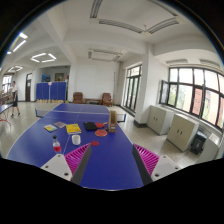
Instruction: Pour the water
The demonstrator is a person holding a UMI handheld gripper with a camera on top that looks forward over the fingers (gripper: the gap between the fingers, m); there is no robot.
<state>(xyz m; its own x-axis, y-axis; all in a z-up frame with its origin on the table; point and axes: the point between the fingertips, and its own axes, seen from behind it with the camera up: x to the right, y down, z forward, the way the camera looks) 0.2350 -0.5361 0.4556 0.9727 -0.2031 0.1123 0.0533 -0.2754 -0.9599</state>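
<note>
My gripper (pixel 111 165) is open and empty, held above the near part of a long blue table (pixel 110 160); its pink pads (pixel 76 156) stand wide apart with only bare table between them. Well beyond the fingers, towards the left, stand a small clear bottle with a red cap (pixel 57 146) and a white cup (pixel 75 139). Farther on are a red dish (pixel 101 131) and a brownish cup (pixel 112 127). Nothing touches the fingers.
Two yellow flat items (pixel 72 128) and a dark object (pixel 90 126) lie farther down the table. Another blue table (pixel 50 92) and chairs (pixel 106 99) stand at the far wall. White cabinets (pixel 180 130) line the right wall under the windows.
</note>
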